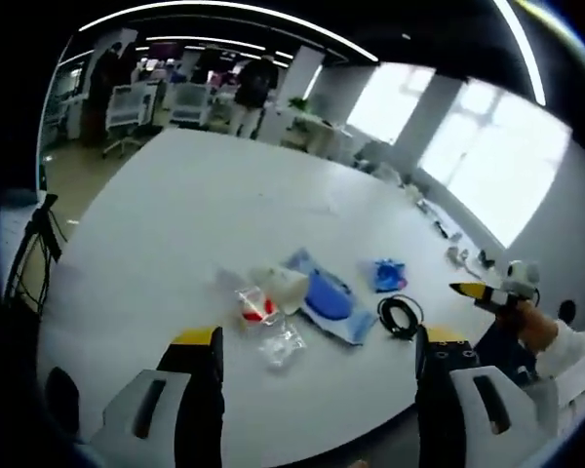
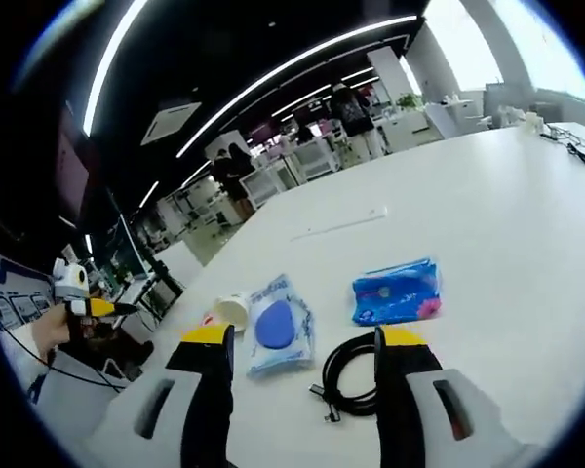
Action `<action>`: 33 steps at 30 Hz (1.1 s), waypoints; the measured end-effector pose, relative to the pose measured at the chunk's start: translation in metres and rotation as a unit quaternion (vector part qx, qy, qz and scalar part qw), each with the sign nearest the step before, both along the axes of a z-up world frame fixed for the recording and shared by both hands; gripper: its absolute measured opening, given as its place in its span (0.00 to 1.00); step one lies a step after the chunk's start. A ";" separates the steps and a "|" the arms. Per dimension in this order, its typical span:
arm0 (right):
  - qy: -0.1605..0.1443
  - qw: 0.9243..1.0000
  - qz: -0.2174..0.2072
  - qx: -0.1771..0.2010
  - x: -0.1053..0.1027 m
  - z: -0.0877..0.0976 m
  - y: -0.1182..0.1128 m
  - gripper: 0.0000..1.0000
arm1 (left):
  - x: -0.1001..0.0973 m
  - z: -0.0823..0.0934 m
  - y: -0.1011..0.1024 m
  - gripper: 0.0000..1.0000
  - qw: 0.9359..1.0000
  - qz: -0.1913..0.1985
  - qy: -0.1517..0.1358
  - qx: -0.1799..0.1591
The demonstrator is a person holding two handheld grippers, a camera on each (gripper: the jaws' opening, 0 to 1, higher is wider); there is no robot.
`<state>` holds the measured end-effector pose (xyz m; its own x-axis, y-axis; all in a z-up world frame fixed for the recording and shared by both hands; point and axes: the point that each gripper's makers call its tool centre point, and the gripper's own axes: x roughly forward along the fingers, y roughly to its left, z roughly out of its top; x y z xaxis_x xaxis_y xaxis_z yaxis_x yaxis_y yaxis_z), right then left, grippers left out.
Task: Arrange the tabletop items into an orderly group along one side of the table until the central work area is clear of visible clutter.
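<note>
We hold the left gripper [image 1: 317, 375] and the right gripper [image 2: 302, 375] above the near edge of the desk [image 1: 175, 224], both with jaws spread wide and nothing between them. Just beyond the edge lie a coiled black cable [image 2: 351, 375], a blue-and-white pouch [image 2: 278, 331] with its long axis running away from us, a blue packet [image 2: 397, 291] lying crosswise, and a tipped white cup [image 2: 231, 310].

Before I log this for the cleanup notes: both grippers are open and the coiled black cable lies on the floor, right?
Not quite. The coiled black cable lies on the white table, beside the blue packet, as the right gripper view shows. Both the left gripper and right gripper are open.
</note>
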<state>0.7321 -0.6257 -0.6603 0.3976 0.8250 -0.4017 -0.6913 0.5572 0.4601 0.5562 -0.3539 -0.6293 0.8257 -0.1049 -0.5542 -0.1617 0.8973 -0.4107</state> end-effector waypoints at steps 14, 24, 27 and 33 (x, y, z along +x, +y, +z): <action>0.000 0.999 0.037 -0.029 -0.049 0.016 0.040 0.55 | 0.009 -0.018 0.004 0.76 0.999 -0.046 0.022 -0.005; -0.003 0.993 0.104 -0.054 -0.072 0.016 0.101 0.54 | 0.011 -0.028 0.003 0.75 0.998 -0.055 0.031 -0.014; 0.000 0.991 0.123 -0.061 -0.079 0.012 0.118 0.54 | 0.010 -0.029 0.008 0.74 0.998 -0.043 0.031 -0.019; 0.003 0.980 0.172 -0.098 -0.095 -0.004 0.151 0.54 | 0.007 -0.035 0.019 0.73 0.999 0.009 0.026 -0.044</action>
